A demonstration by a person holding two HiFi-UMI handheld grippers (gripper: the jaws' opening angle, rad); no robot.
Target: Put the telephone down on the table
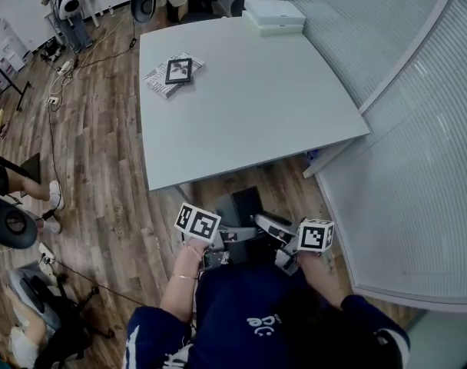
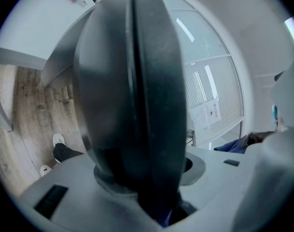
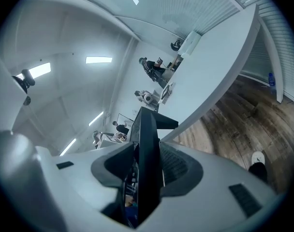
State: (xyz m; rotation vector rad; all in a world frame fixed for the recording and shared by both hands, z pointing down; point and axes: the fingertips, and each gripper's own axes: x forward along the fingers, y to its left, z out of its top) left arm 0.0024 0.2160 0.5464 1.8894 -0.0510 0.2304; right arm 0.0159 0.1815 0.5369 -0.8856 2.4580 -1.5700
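Two grips, both clamped: left gripper and right gripper pinch the dark telephone at lower centre; the wall notice is illegible.

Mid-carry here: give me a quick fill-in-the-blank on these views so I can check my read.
1. The left hand-held gripper and the right hand-held gripper are ____ shut on the telephone.
2. The telephone hangs over the wooden ____, short of the near edge of the table.
3. The stacked boxes at the table's far edge are ____ in colour.
Missing words: both; floor; white.
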